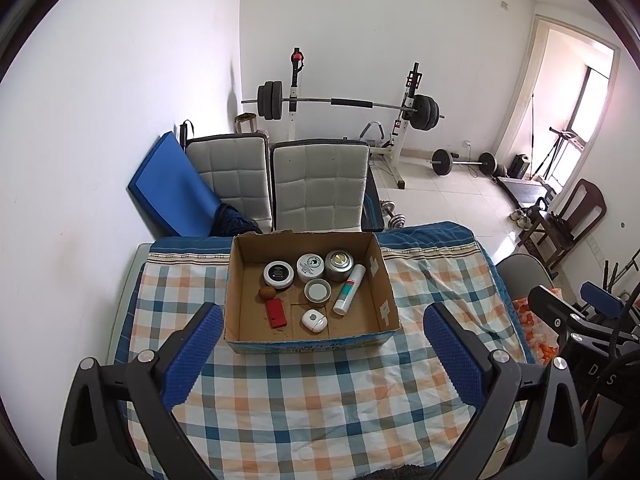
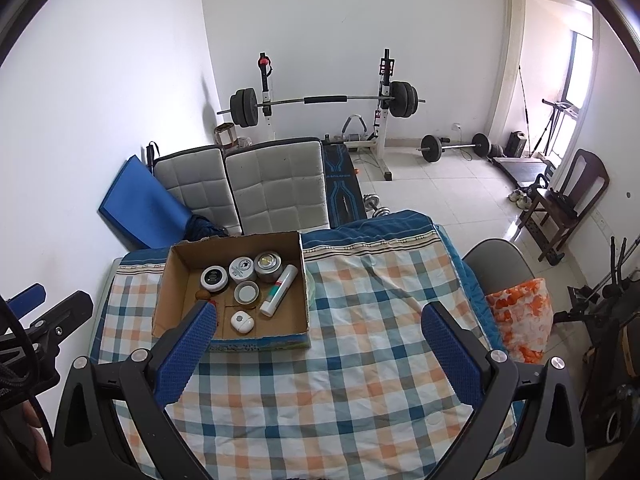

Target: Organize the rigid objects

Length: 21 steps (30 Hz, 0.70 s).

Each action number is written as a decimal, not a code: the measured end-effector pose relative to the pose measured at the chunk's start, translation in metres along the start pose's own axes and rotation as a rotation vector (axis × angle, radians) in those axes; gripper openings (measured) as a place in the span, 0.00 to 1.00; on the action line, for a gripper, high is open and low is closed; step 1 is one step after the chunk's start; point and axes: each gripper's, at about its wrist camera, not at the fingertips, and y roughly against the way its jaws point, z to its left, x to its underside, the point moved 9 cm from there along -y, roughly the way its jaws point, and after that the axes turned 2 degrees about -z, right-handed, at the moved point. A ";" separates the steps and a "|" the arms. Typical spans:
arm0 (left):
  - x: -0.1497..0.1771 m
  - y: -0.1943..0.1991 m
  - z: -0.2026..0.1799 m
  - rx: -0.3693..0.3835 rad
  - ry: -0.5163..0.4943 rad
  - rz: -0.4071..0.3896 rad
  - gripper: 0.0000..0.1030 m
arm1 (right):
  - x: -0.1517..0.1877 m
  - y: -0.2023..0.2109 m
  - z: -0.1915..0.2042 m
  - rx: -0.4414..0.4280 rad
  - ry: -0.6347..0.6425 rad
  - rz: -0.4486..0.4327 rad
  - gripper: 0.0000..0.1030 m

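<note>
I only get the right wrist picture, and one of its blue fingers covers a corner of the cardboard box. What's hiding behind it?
Observer: A flat red block lies on the floor of the box, just in front of a small brown ball.
Operator: And the other gripper? I see only a sliver of it at the left edge. Is it holding anything?
Observer: No. The left gripper is open and empty, held short of the box.
</note>
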 end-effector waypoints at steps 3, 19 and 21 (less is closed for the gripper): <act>-0.001 0.000 -0.001 0.000 -0.002 0.001 1.00 | 0.001 0.001 0.000 0.000 0.003 0.002 1.00; -0.004 -0.001 -0.002 -0.008 -0.008 -0.008 1.00 | 0.002 0.004 -0.002 0.009 -0.015 -0.001 1.00; -0.006 -0.001 -0.001 -0.006 -0.009 -0.014 1.00 | 0.003 0.004 -0.003 0.013 -0.015 -0.001 1.00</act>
